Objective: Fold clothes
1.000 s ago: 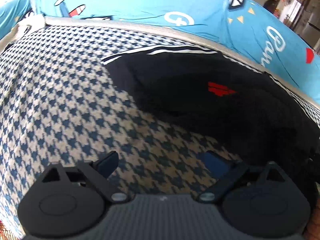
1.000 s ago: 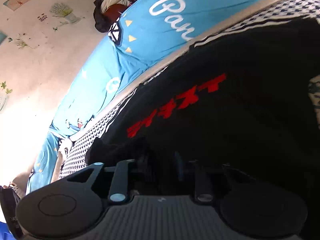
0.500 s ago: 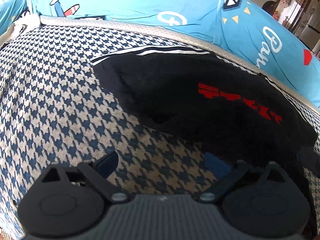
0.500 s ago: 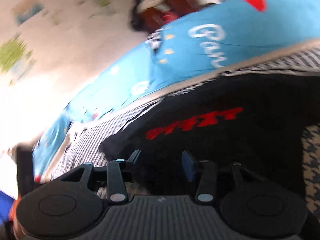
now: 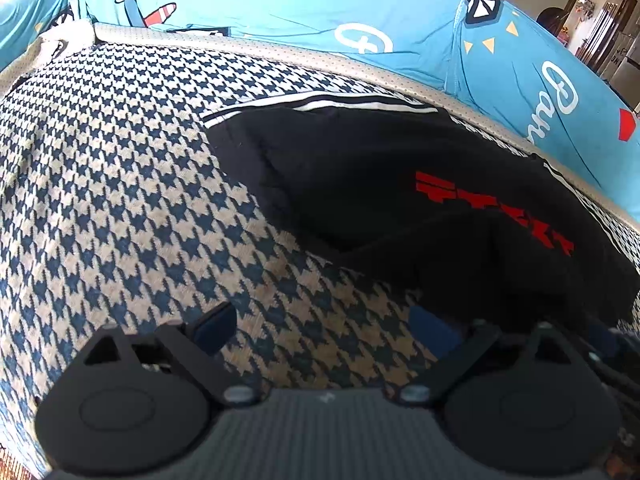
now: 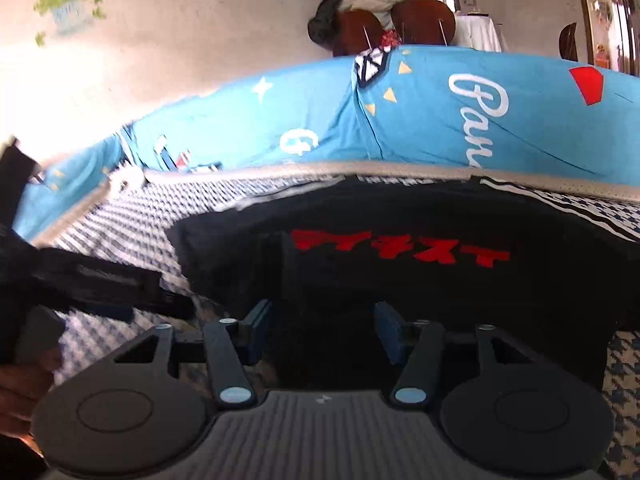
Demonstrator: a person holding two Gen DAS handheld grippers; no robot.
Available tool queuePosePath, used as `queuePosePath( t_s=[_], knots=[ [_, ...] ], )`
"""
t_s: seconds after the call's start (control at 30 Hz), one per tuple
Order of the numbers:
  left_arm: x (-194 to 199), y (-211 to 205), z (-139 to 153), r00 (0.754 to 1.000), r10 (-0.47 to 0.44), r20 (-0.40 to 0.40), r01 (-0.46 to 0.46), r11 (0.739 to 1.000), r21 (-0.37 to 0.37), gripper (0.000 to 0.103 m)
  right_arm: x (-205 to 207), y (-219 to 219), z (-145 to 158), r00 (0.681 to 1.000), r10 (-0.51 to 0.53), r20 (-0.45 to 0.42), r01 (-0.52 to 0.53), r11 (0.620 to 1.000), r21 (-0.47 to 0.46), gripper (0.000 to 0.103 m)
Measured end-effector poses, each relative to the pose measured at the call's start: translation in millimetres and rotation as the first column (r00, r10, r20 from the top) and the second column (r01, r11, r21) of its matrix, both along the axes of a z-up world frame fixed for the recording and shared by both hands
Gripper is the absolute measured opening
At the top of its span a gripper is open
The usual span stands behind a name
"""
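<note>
A black garment point(image 5: 380, 184) with red lettering point(image 5: 496, 212) and white-striped edges lies folded on a houndstooth-patterned cloth point(image 5: 120, 200). My left gripper point(image 5: 324, 330) is open just short of the garment's near edge, with only the patterned cloth between its blue pads. In the right wrist view the same black garment point(image 6: 400, 240) fills the middle, red lettering point(image 6: 400, 250) facing me. My right gripper point(image 6: 322, 330) is open right at its near edge, nothing gripped. The other gripper and a hand point(image 6: 24, 380) show at the left of that view.
A blue printed sheet point(image 5: 360, 20) covers the raised surface behind the houndstooth cloth, past a beige piped edge point(image 5: 280, 52). A wall with plant stickers point(image 6: 68, 0), a chair piled with clothes point(image 6: 380, 12) and a doorway point(image 5: 600, 8) lie beyond.
My right gripper opened, let go of the black garment and swung level to face it. The garment now lies flatter, with more red lettering showing. My left gripper backed off slightly.
</note>
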State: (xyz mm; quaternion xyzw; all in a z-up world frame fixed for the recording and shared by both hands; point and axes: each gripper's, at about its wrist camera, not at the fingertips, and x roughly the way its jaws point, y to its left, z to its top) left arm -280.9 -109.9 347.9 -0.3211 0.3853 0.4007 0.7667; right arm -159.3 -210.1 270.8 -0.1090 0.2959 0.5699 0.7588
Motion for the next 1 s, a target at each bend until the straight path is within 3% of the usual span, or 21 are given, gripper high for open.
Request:
queuePosePath(
  t_s=[0.13, 0.3, 0.5, 0.73, 1.0],
  knots=[
    [-8, 4, 6, 1.0, 0.027, 0.012, -0.027, 1.0, 0.012, 0.097, -8, 2, -1, 0.999, 0.032, 0.018, -0.032, 0.999, 0.002, 0.015],
    [-20, 8, 17, 0.998, 0.058, 0.008, -0.058, 0.996, 0.074, 0.098, -31, -17, 13, 0.986, 0.167, -0.021, -0.165, 0.985, 0.056, 0.014],
    [-33, 12, 25, 0.997, 0.076, 0.02, -0.078, 0.992, 0.096, 0.099, -81, -39, 25, 0.927, 0.352, -0.128, -0.337, 0.933, 0.127, 0.012],
    [-61, 16, 35, 0.994, 0.105, 0.036, -0.109, 0.985, 0.134, 0.099, -128, -34, 23, 0.886, 0.422, -0.193, -0.405, 0.906, 0.125, 0.009],
    [-98, 21, 58, 0.988, 0.15, 0.028, -0.152, 0.953, 0.263, 0.1, -175, -22, 16, 0.842, 0.485, -0.236, -0.472, 0.875, 0.109, 0.009]
  ],
)
